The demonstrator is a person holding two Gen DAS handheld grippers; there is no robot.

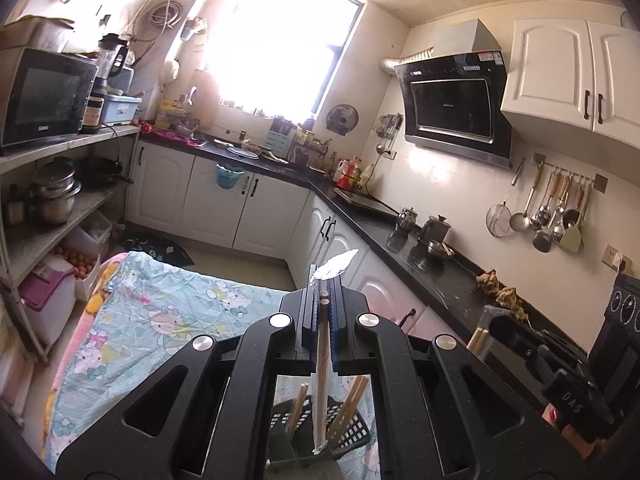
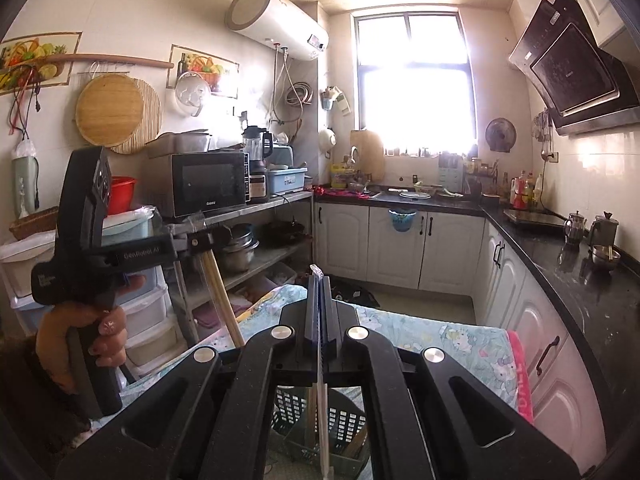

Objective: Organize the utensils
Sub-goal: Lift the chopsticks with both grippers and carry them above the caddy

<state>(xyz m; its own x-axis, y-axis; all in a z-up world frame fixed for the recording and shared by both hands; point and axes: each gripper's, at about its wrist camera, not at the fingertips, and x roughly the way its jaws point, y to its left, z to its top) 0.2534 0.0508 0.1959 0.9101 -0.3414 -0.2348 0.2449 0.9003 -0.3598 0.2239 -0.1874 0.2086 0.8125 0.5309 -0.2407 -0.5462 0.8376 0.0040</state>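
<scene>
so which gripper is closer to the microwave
Left. The left gripper is on the microwave's side of the table; the right gripper is beyond it, toward the black counter.

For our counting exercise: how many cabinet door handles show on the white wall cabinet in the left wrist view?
2: both handles sit low on the white wall cabinet, one just left of the other. More may lie beyond the frame.

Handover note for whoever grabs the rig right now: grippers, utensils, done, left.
Left gripper: shut on wrapped chopsticks, upright, lower ends over the black basket.
Right gripper: shut on a wrapped utensil, also above the basket.
Done: a few chopsticks already stand in the basket.
Left: lower both items in and release. The rest of the table is hidden.
</scene>
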